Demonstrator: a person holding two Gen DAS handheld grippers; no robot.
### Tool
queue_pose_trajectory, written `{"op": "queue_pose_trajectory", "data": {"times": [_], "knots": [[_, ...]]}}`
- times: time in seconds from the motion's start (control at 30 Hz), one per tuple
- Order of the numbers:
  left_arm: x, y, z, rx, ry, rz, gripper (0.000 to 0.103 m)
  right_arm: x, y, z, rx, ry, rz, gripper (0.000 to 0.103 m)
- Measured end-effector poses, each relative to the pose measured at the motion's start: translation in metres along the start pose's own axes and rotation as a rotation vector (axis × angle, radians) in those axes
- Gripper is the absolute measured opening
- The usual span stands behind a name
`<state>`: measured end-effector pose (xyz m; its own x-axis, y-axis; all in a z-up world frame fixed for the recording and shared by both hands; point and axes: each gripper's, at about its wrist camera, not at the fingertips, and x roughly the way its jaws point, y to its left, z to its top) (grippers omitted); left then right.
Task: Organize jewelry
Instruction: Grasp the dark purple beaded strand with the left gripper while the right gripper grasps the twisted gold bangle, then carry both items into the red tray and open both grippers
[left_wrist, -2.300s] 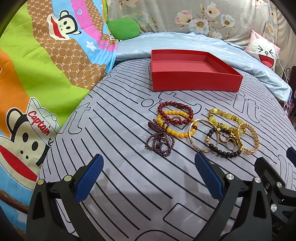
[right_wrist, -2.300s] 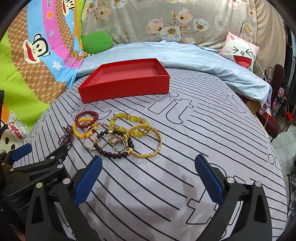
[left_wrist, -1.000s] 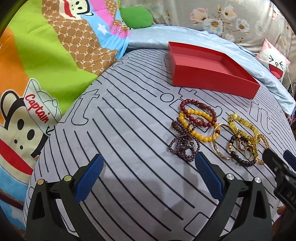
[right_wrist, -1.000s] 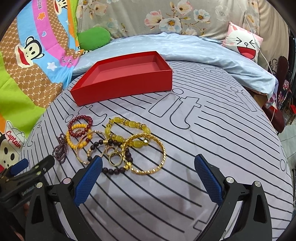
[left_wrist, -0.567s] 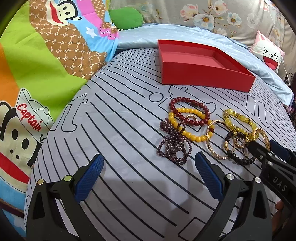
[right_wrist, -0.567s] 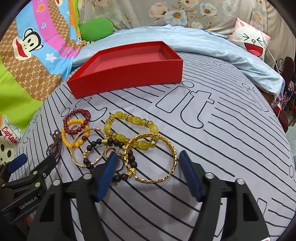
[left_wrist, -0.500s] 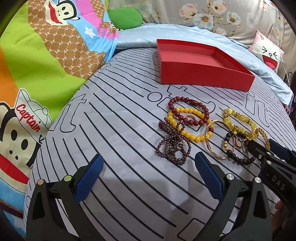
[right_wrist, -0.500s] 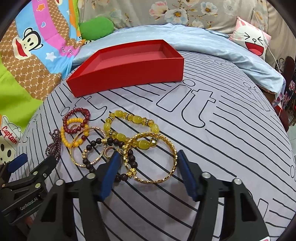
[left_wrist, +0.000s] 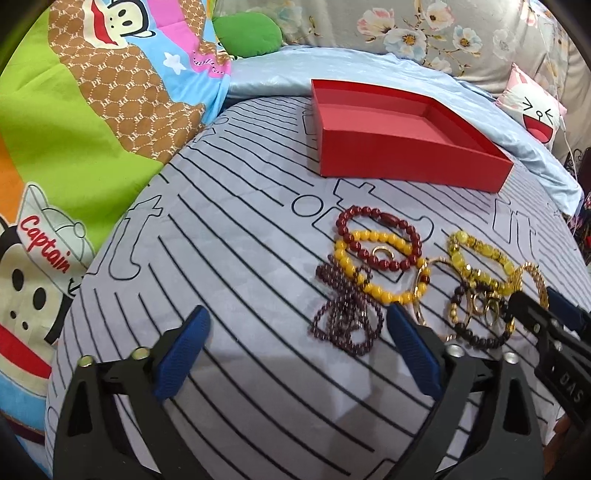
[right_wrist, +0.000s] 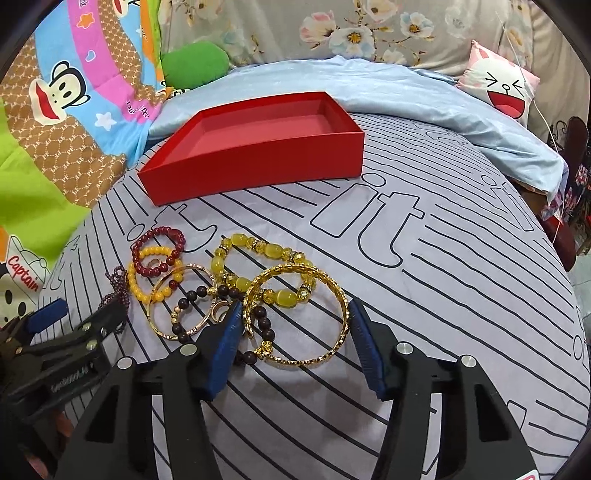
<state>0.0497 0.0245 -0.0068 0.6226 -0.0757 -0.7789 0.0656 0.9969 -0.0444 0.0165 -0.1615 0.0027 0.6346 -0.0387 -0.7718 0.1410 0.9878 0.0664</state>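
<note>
A pile of bracelets lies on the striped grey bedsheet. The gold bangle (right_wrist: 334, 295) lies nearest my right gripper (right_wrist: 295, 339), whose blue pads straddle it, partly closed but still open. Beside it lie a yellow-green bead bracelet (right_wrist: 258, 251), a dark bead bracelet (right_wrist: 192, 295), a thin gold hoop (right_wrist: 166, 284), an amber bead bracelet (left_wrist: 354, 269), a dark red bead bracelet (left_wrist: 376, 236) and a purple bead strand (left_wrist: 343, 321). The empty red box (right_wrist: 258, 155) stands behind them. My left gripper (left_wrist: 295, 347) is open and empty, left of the pile.
A light blue blanket (right_wrist: 406, 92) and a pink cartoon pillow (right_wrist: 498, 88) lie behind the box. A colourful monkey-print quilt (left_wrist: 74, 147) and a green cushion (left_wrist: 247, 33) are on the left. The bed's edge drops off at the right.
My right gripper has moved down onto the pile and its jaws have narrowed around the gold bangle. My left gripper has shifted slightly and stays open.
</note>
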Motion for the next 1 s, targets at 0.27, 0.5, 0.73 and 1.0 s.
{"op": "queue_pose_trajectory", "data": {"times": [0.27, 0.5, 0.73, 1.0], "knots": [[0.004, -0.001, 0.002, -0.002, 0.02, -0.061, 0.047, 0.0, -0.003, 0.0, 0.016, 0.008, 0.003, 0.056], [-0.001, -0.013, 0.0, 0.031, 0.03, -0.144, 0.009, -0.004, -0.001, 0.0, 0.009, 0.007, 0.014, 0.056], [-0.014, -0.012, 0.002, 0.037, 0.035, -0.157, 0.007, -0.016, -0.002, 0.003, -0.001, -0.016, 0.02, 0.056], [-0.039, -0.018, 0.04, 0.066, -0.018, -0.169, 0.006, -0.026, -0.006, 0.032, -0.007, -0.034, 0.053, 0.056]]}}
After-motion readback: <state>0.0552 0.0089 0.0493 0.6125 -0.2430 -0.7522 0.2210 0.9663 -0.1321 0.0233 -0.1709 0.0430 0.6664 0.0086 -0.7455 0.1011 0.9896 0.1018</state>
